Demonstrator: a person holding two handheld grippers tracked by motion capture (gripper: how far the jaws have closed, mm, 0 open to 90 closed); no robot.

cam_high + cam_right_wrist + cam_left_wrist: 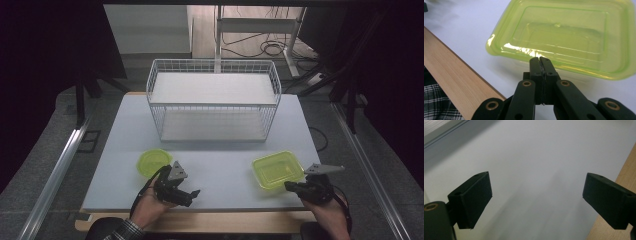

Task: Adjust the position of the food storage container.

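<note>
Right gripper view: your right gripper [540, 59], jaws pressed together, may shove the rectangular container [566, 37] away instead of gripping it

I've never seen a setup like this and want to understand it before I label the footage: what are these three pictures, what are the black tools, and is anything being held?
A person sits at a white table and holds a handheld two-jaw gripper in each hand; there is no robot arm. The high view looks down from above the person. The other two pictures come from small cameras riding on the grippers, looking along their black jaws.

On the table stand a white wire basket shelf, a round green container on the left and a rectangular green container on the right.

The left gripper has its jaws wide apart over bare table, holding nothing. The right gripper has its jaws pressed together, tips right at the rectangular container's near rim; it grips nothing that can be seen.
</note>
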